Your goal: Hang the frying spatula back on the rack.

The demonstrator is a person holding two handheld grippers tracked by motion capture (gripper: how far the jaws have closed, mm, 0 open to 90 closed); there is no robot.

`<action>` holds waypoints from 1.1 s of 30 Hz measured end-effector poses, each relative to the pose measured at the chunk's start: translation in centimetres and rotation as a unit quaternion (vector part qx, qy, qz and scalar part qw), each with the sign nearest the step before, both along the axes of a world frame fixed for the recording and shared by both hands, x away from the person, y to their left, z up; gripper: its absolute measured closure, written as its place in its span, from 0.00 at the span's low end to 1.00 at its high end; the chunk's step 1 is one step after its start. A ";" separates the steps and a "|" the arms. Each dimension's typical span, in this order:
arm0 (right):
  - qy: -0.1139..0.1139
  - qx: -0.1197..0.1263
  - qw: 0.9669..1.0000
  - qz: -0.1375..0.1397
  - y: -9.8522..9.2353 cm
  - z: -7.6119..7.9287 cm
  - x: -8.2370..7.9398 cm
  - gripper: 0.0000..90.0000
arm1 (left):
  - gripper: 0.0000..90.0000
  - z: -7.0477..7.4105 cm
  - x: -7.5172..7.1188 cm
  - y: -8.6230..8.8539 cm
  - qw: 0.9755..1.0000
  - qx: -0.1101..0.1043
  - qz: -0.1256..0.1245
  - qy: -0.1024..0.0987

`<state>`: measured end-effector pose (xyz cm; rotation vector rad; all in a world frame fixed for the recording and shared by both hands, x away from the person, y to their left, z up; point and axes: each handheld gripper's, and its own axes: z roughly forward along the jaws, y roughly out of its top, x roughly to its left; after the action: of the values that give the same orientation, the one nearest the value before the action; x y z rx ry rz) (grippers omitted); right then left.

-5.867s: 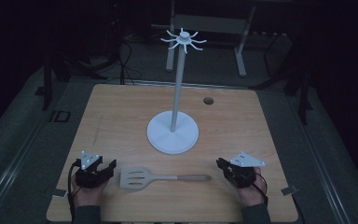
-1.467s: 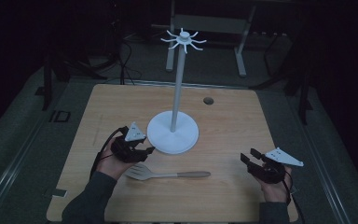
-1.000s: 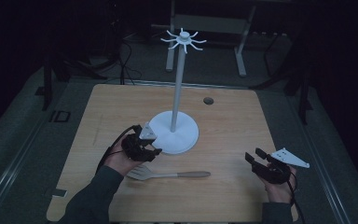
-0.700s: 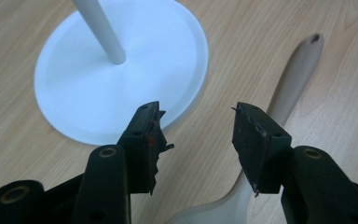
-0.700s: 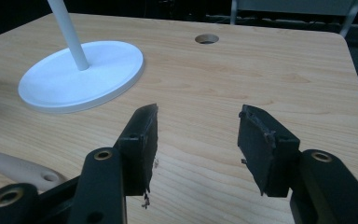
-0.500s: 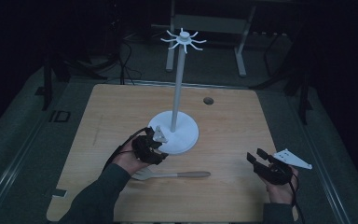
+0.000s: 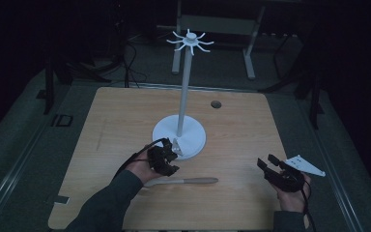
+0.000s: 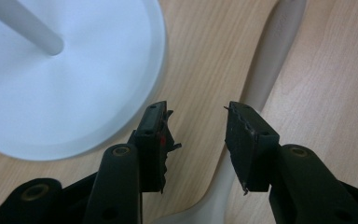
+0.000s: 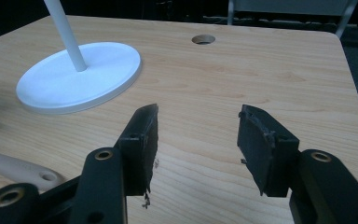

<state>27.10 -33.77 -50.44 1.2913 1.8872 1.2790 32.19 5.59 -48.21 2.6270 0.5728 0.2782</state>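
A pale spatula (image 7: pixel 189 181) lies on the wooden table (image 7: pixel 125 116), its handle pointing right and its head hidden under the person's left hand. My left gripper (image 7: pixel 168 157) hovers over the spatula beside the white stand's round base (image 7: pixel 194 137). In the left gripper view the jaws stand open (image 8: pixel 198 135) above the spatula's neck (image 8: pixel 274 60), with the base (image 8: pixel 65 88) to their left. My right gripper (image 7: pixel 269 166) is open near the table's right front, holding nothing (image 9: pixel 198 130); the spatula's handle end (image 9: pixel 21 169) lies to its left.
The stand's thin pole (image 7: pixel 184 92) rises to a crown of hooks (image 7: pixel 190 41). A round cable hole (image 7: pixel 216 104) sits at the table's back right. Dark floor, cables and a metal frame lie beyond the table's far edge.
My left gripper has travelled right and forward from the table's left front to above the spatula, beside the stand's base. The right gripper has drifted slightly right and stays open.
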 end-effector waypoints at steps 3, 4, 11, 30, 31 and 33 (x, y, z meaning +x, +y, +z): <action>0.001 -0.001 1.000 0.000 0.0 0.0 0.0 0.53 | 0.67 -0.4 0.0 -0.5 1.000 0.007 -0.005 0.008; 0.001 -0.001 1.000 -0.001 0.0 0.0 0.0 0.53 | 0.67 -0.5 0.0 -0.7 1.000 0.008 -0.006 0.008; 0.002 -0.004 1.000 0.001 0.2 -0.1 0.0 0.53 | 0.67 -1.3 0.1 -1.9 0.999 0.025 -0.020 0.020; 0.001 -0.001 1.000 -0.002 0.0 -0.1 -0.1 0.53 | 0.69 -3.4 0.0 -4.1 0.995 0.072 -0.049 0.050; 0.002 -0.002 1.000 -0.002 0.0 -0.1 -0.1 0.53 | 0.69 -3.6 0.0 -4.2 0.994 0.076 -0.052 0.051; 0.002 -0.002 1.000 -0.002 0.0 -0.1 -0.1 0.53 | 0.69 -3.6 0.1 -4.3 0.994 0.075 -0.053 0.053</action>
<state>27.01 -33.81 -50.58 1.2963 1.8873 1.2716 32.30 1.27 -51.80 2.8200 0.4615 0.1538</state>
